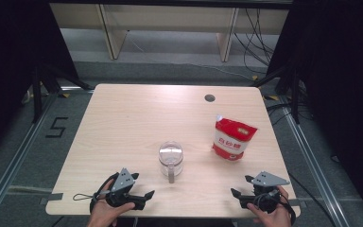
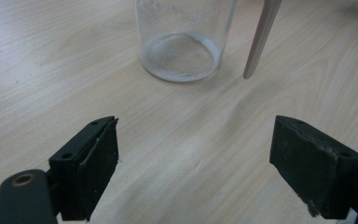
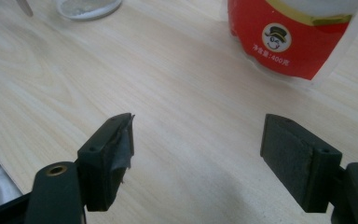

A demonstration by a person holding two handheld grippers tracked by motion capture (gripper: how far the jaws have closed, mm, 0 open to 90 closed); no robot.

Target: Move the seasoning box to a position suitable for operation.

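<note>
Hovering at the near table edge, left gripper [image 1: 142, 197] and right gripper [image 1: 240, 197] both spread, empty. Probably next: steadying glass jar [image 1: 171, 158], grasping red sugar pouch [image 1: 232, 138]

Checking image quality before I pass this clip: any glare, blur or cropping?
High view: glare washes the table's far edge. Left gripper view: sharp, clear jar cut off at the top. Right gripper view: red bag cropped at the top, print readable, jaw pads slightly soft.

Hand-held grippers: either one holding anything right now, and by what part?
Nothing is held. The left hand-held gripper and right hand-held gripper both stand open over bare table, short of the glass jar and red bag.
</note>
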